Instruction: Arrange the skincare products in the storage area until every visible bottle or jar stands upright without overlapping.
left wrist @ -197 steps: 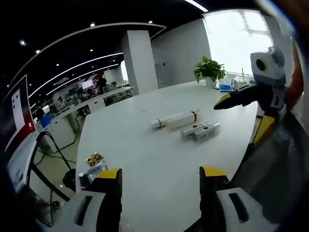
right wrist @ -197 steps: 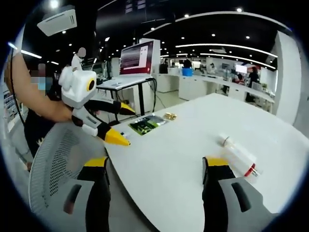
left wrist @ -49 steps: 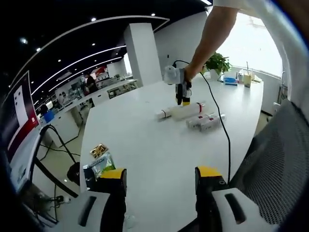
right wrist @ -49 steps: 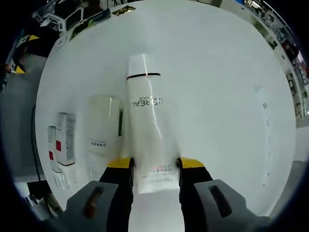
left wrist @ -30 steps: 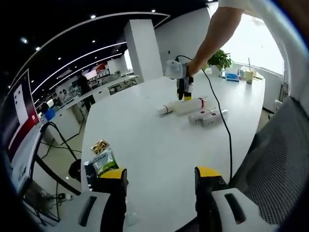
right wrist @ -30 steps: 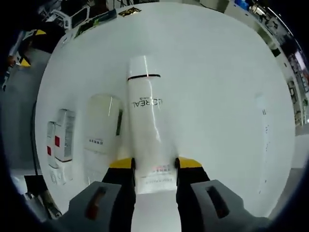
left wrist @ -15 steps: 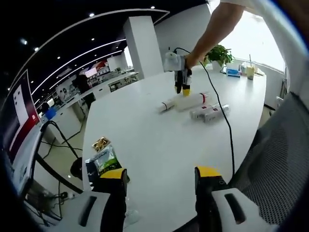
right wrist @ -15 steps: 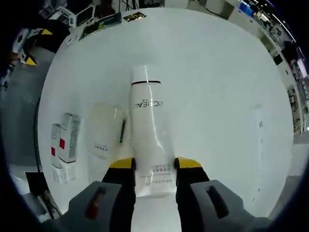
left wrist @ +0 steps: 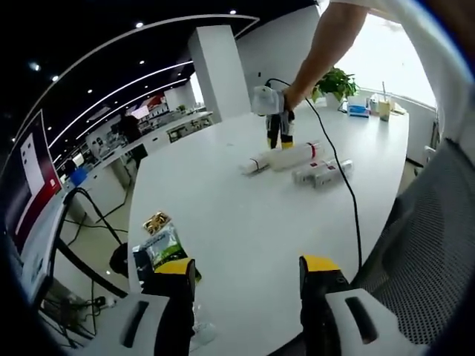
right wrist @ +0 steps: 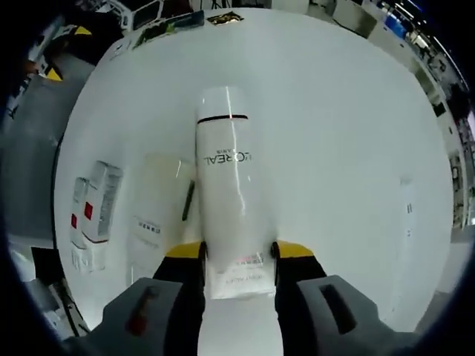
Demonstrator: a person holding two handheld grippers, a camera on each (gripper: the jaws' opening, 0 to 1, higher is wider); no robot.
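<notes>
My right gripper (right wrist: 237,256) is shut on the flat end of a white L'Oreal tube (right wrist: 228,185), whose black-banded cap end points away from me over the white table (right wrist: 349,148). To its left lie a cream bottle (right wrist: 157,211) and two small white boxes with red marks (right wrist: 90,202), all on their sides. The left gripper view has the right gripper (left wrist: 274,133) in a person's hand far across the table, at the tube (left wrist: 256,162), with the bottle (left wrist: 298,155) and boxes (left wrist: 323,172) alongside. My left gripper (left wrist: 245,268) hangs open near the table's edge, holding nothing.
Two snack packets (left wrist: 159,243) lie by the near left edge. A black cable (left wrist: 351,211) trails from the right gripper across the table. A mesh chair back (left wrist: 434,245) stands at the right. A potted plant (left wrist: 335,81) and small items sit at the far end.
The right gripper stayed shut on the tube and rose slightly, so the tube looms larger against the bottle. The left gripper held still and open.
</notes>
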